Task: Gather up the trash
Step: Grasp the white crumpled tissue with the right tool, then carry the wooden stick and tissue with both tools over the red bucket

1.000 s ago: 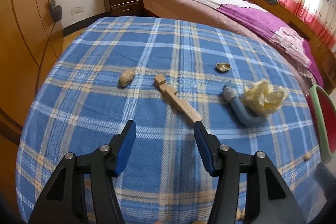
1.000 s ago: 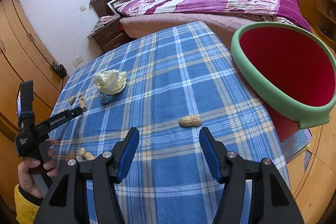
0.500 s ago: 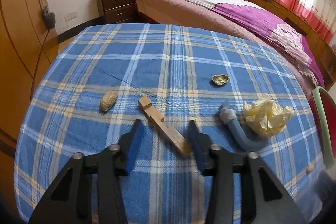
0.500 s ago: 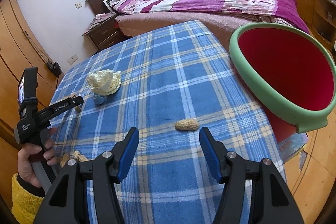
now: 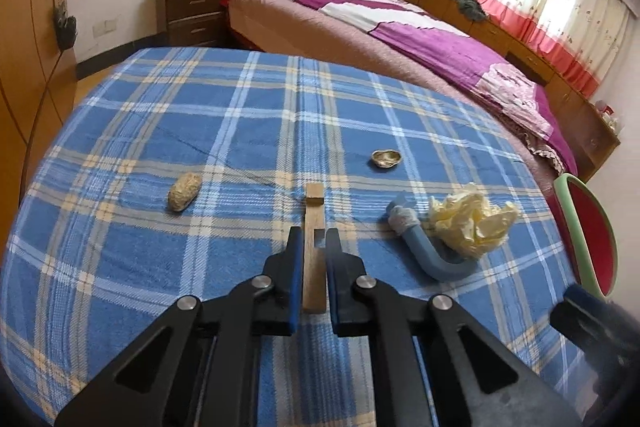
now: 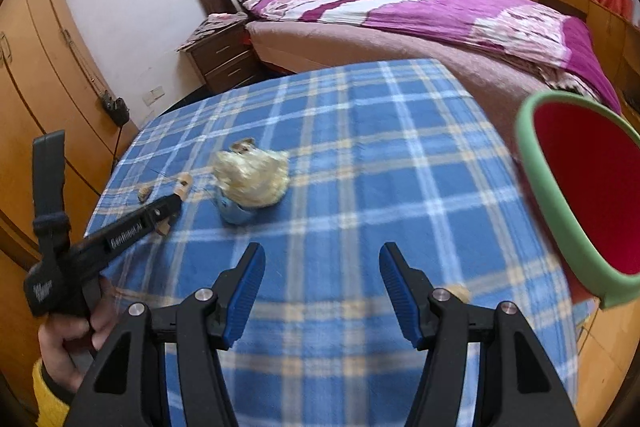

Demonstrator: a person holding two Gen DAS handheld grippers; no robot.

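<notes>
On the blue plaid tablecloth [image 5: 160, 131] lies a notched wooden stick [image 5: 312, 227]. My left gripper [image 5: 314, 247] is shut on it, pads pressing both sides, and the stick's far end points away from me. The right wrist view shows the same gripper [image 6: 176, 203] on the stick [image 6: 184, 183]. A peanut [image 5: 184, 191] sits to the left, a shell half [image 5: 385, 158] to the far right, then crumpled yellow paper [image 5: 474, 223] against a bent blue tube [image 5: 432, 259]. My right gripper [image 6: 322, 271] hovers open and empty; a second peanut [image 6: 460, 293] peeks out behind its right finger.
A red bin with a green rim [image 6: 536, 163] stands past the table's right edge, also seen as the bin [image 5: 584, 235] in the left wrist view. A person's hand [image 6: 68, 339] holds the left gripper. A bed [image 5: 400, 27] and wardrobe doors [image 5: 24, 67] surround the table.
The left jaws closed onto the wooden stick, which now lies straight between them. The right gripper swung left; the peanut slid from between its fingers to behind the right one.
</notes>
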